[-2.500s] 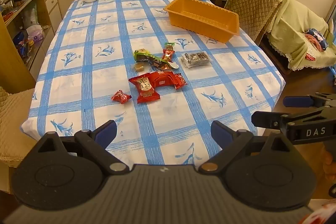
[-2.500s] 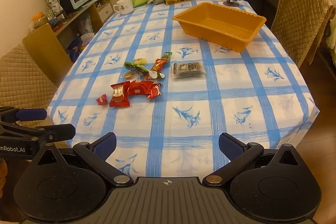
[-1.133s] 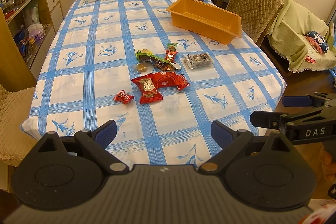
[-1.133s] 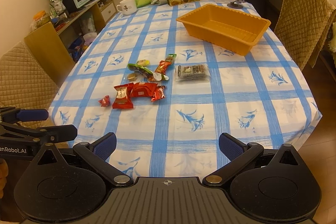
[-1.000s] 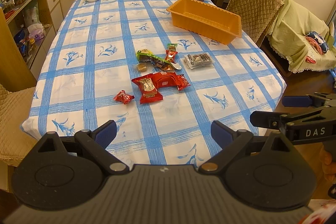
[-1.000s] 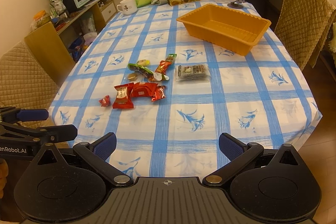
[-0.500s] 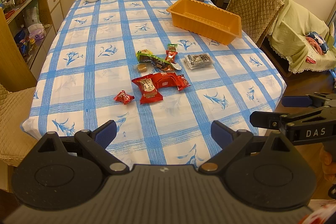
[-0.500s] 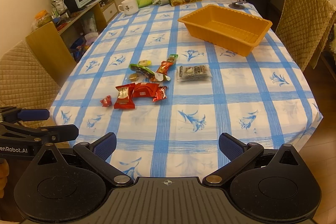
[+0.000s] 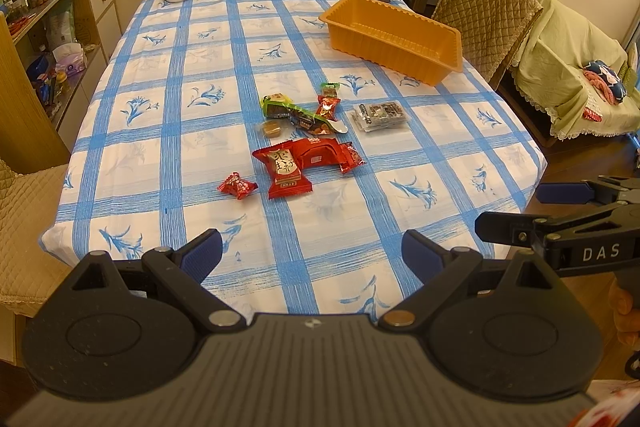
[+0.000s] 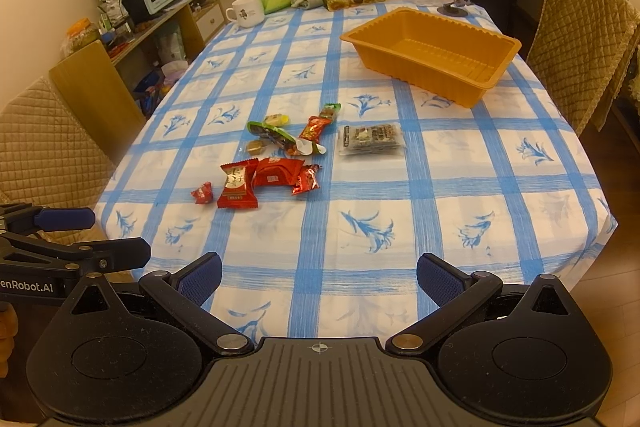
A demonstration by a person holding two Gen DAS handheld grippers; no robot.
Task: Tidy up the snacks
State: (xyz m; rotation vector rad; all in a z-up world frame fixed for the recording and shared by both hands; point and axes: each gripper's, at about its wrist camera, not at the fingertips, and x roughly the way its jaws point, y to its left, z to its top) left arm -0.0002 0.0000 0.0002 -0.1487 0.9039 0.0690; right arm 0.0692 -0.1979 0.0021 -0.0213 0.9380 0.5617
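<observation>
Hovering short of the surface (image 9: pixel 200 39), left gripper (image 9: pixel 310 253) and right gripper (image 10: pixel 320 273) fingers spread, empty; overlapping snacks (image 10: pixel 276 155) before orange tray (image 10: pixel 432 53) risk double pickups

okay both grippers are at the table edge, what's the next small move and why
Probably reach the right gripper forward to the clear packet, the snack nearest the orange tray. Both grippers are open and empty, the tray holds nothing, and every snack lies loose on the tablecloth.
</observation>
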